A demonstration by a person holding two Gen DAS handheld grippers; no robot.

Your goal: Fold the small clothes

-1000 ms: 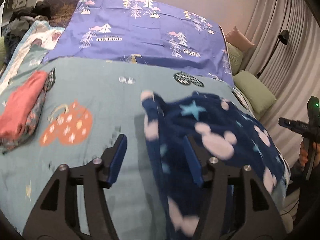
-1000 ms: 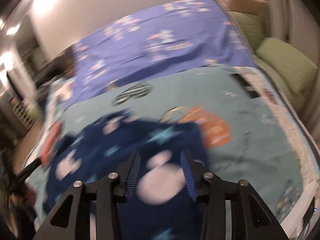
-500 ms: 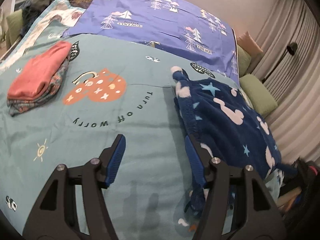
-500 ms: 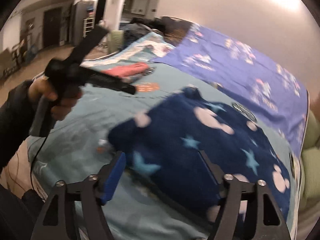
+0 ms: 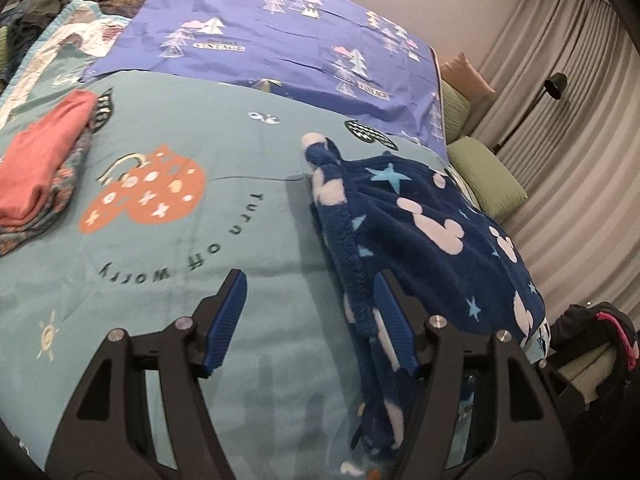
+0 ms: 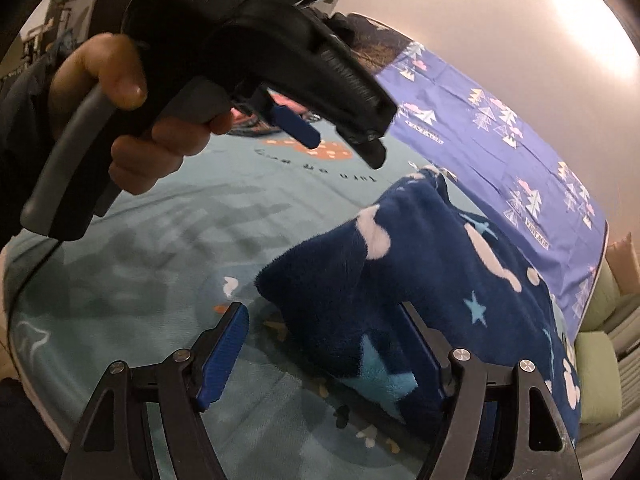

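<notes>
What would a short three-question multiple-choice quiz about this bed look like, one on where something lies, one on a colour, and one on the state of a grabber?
1. Where does the folded coral-pink garment lie in the left wrist view?
A. at the far left of the teal bedspread
B. on the green cushions
C. under the navy fleece

2. What colour is the fleece garment's background?
A. red
B. navy blue
C. white

3. How does the right gripper stand?
A. clamped shut on the fleece
B. jaws apart, an edge of the fleece between them
C. clamped shut on the coral-pink garment

Answers:
1 A: the coral-pink garment rests on a small pile at the left edge of the teal bedspread.
2 B: the navy fleece is dark blue with pale shapes and stars.
3 B: the right gripper shows a wide gap and its pads are not squeezing the cloth.
</notes>
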